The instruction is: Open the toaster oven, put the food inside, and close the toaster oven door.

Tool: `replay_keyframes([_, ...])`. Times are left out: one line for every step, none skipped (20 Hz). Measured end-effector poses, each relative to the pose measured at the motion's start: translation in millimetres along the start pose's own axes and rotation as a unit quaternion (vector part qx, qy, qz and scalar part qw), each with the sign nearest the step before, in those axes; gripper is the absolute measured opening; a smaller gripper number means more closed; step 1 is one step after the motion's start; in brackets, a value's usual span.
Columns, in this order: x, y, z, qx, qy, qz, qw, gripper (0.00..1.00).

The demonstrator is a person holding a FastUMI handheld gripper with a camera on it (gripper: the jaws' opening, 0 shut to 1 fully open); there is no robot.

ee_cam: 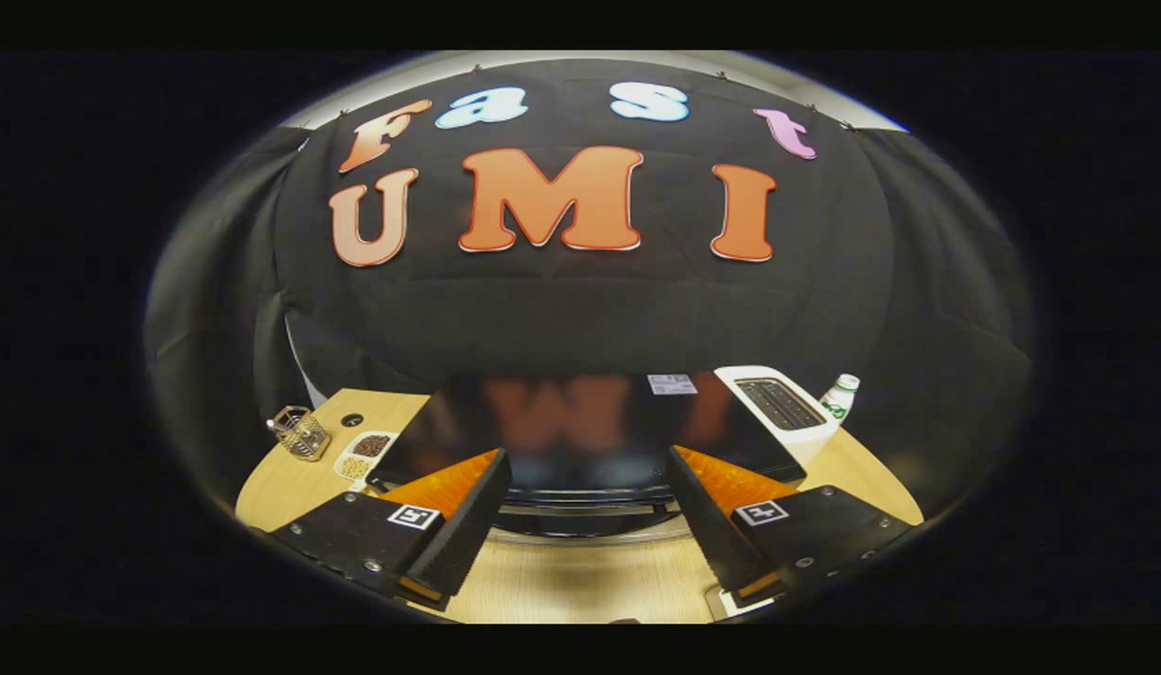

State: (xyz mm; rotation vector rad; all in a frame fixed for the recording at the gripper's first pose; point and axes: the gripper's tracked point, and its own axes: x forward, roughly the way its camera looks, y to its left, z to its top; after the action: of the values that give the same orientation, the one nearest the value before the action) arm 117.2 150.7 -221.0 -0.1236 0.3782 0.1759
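The gripper (585, 525) hangs with its jaws spread wide and nothing between them, likely lined up to reach the door handle. The toaster oven (580, 431) sits just ahead of them, its glossy black top facing up, its handle (585, 509) crossing the gap between the fingers. The door looks closed.

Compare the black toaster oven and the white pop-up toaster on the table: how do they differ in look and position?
The toaster oven is glossy black and mirrors the wall; the toaster is white with dark slots on top. The toaster oven sits just ahead of the open gripper, between its fingers; the toaster stands off to the oven's right, beside a white bottle. The toaster oven looks much wider than the toaster. Both rest on the wooden table.
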Motion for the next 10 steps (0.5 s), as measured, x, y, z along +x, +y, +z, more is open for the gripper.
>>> replay_keyframes([6.9,-1.1,-5.5,-0.002,0.007,-0.002,1.000,0.99])
replay_keyframes([12.2,-3.4,-10.1,-0.002,0.013,-0.004,1.000,0.99])
replay_keyframes([16.8,-5.1,-15.6,0.000,0.021,-0.006,1.000,0.99])
replay_keyframes([18.2,-5.3,-22.3,0.004,0.031,-0.004,1.000,0.99])
replay_keyframes([18.8,-3.6,-18.4,0.015,0.018,-0.001,1.000,0.99])
replay_keyframes([19.8,-4.3,-20.0,0.013,0.021,-0.004,1.000,0.99])
replay_keyframes([18.8,-5.5,-19.9,0.010,0.020,-0.002,1.000,0.98])
replay_keyframes([16.8,-2.4,-21.3,0.009,0.023,0.005,1.000,0.99])
replay_keyframes([14.3,2.0,-24.2,0.004,0.027,0.010,1.000,0.99])
replay_keyframes([10.3,1.1,-25.1,-0.001,0.027,0.012,1.000,0.99])
